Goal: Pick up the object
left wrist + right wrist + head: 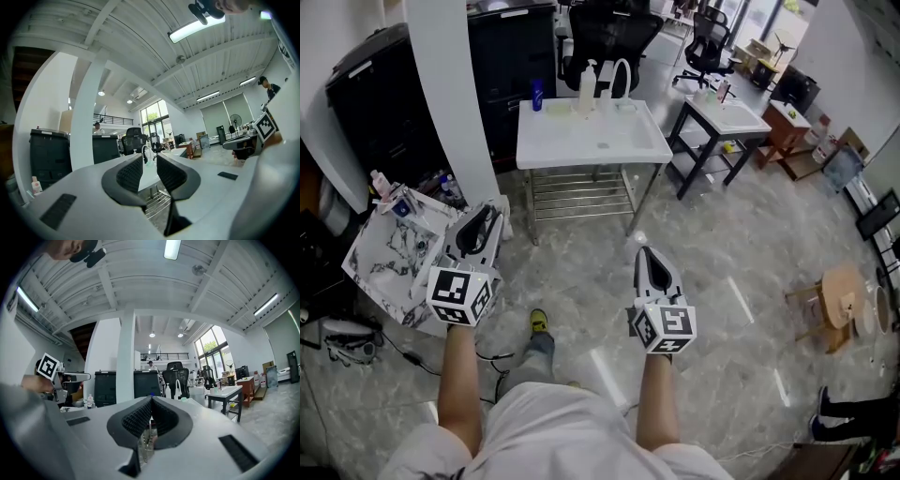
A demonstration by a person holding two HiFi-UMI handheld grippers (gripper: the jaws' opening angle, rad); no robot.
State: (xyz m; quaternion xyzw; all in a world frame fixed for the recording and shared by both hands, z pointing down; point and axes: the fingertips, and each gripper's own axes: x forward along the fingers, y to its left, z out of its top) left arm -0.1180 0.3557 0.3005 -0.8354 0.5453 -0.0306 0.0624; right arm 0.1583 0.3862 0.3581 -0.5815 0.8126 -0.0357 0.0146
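Ahead of me stands a white table (609, 142). On its far edge are a blue bottle (537, 95), a white pump bottle (586, 89) and a white arched piece (622, 77). Both grippers hang over the marble floor, well short of the table. My left gripper (490, 217) (150, 164) is open, with a narrow empty gap between its black ribbed pads. My right gripper (643, 251) (151, 404) is shut, its pads meeting at the tips on nothing. In the right gripper view the white pump bottle (168, 391) and the arched piece (178, 387) show far off.
A white pillar (450, 94) and black cabinets (380, 94) stand at the left. A marble-patterned tray (389, 262) with small bottles sits beside my left gripper. A black-framed table (722, 117) and office chairs (609, 33) lie beyond; a wooden stool (839, 295) is at the right.
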